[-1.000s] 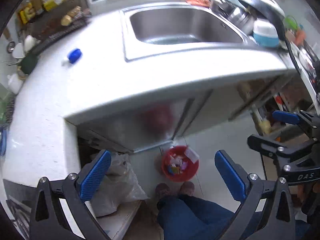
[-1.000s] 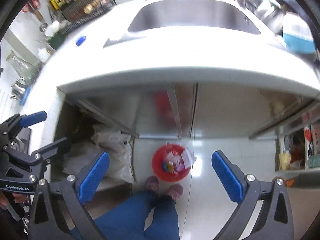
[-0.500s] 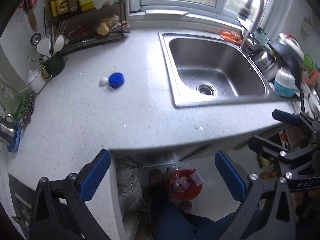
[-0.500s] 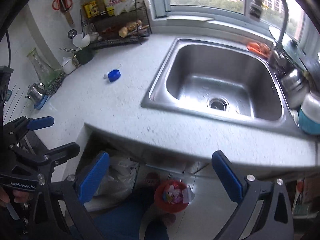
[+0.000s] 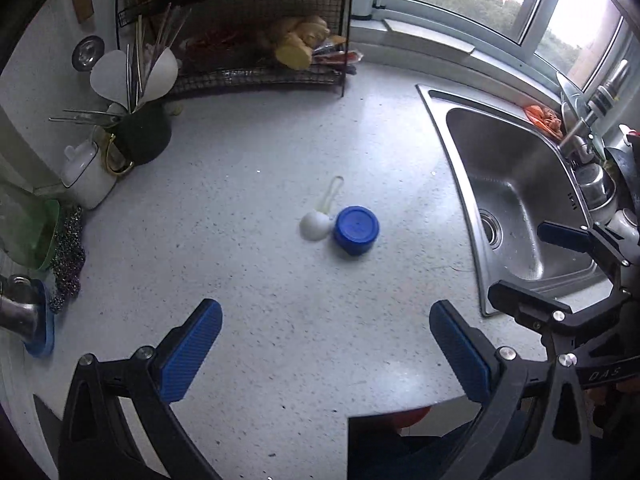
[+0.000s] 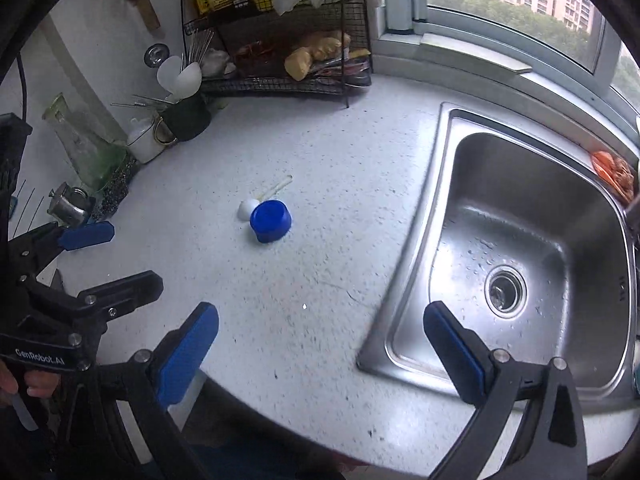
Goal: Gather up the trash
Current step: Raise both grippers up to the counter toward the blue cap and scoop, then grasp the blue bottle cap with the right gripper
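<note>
A blue bottle cap (image 5: 356, 230) (image 6: 270, 221) lies on the speckled white counter (image 5: 280, 300) (image 6: 340, 240). A small white scoop with a pale handle (image 5: 318, 222) (image 6: 250, 208) touches its left side. My left gripper (image 5: 326, 346) hangs open above the counter's near edge, short of the cap. My right gripper (image 6: 320, 344) is open too, over the counter beside the sink, with the cap ahead and to its left. Each gripper shows at the edge of the other's view. A sliver of the red bin (image 5: 408, 416) peeks from below the counter edge.
A steel sink (image 5: 516, 200) (image 6: 520, 248) lies to the right, with pots beyond it. A black wire rack (image 5: 256, 52) (image 6: 288, 60) with food stands at the back. A utensil cup (image 5: 138, 132), white mug (image 5: 86, 176) and glass jar (image 6: 80, 144) line the left wall.
Both grippers rose from facing the floor and red bin to over the counter and moved in toward the blue cap. Both stay open.
</note>
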Tool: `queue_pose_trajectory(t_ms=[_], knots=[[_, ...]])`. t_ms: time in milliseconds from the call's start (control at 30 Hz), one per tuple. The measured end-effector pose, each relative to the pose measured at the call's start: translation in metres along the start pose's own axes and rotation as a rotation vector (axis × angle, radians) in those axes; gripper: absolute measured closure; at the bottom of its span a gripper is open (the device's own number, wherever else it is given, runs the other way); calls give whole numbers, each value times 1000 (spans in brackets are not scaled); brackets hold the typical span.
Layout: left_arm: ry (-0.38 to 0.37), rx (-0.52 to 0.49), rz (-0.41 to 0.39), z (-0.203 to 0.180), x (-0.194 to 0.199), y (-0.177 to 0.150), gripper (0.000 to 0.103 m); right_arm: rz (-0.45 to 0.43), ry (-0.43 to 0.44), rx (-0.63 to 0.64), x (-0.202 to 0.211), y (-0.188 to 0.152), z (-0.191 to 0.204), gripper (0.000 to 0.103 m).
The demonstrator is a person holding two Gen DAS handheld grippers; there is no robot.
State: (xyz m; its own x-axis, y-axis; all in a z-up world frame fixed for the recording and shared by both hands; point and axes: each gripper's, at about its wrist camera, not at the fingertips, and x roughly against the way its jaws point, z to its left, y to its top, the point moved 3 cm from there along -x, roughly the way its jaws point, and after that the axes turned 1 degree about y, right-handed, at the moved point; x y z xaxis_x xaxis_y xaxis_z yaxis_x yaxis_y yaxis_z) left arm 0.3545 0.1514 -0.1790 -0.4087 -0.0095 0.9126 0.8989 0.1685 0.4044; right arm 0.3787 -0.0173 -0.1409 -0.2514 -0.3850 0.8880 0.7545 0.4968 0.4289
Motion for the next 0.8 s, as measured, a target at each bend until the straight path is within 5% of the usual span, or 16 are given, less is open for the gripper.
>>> queue_pose_trajectory(t_ms=[200, 600, 800], knots=[[48, 30, 72, 46, -35, 11, 0, 78, 33, 72, -45, 29, 17, 1], [8, 88, 147, 88, -76, 6, 0, 185, 24, 161, -117, 51, 41, 1], [2, 69, 157, 87, -82, 9, 0, 210, 11, 186, -133, 56, 46, 16]])
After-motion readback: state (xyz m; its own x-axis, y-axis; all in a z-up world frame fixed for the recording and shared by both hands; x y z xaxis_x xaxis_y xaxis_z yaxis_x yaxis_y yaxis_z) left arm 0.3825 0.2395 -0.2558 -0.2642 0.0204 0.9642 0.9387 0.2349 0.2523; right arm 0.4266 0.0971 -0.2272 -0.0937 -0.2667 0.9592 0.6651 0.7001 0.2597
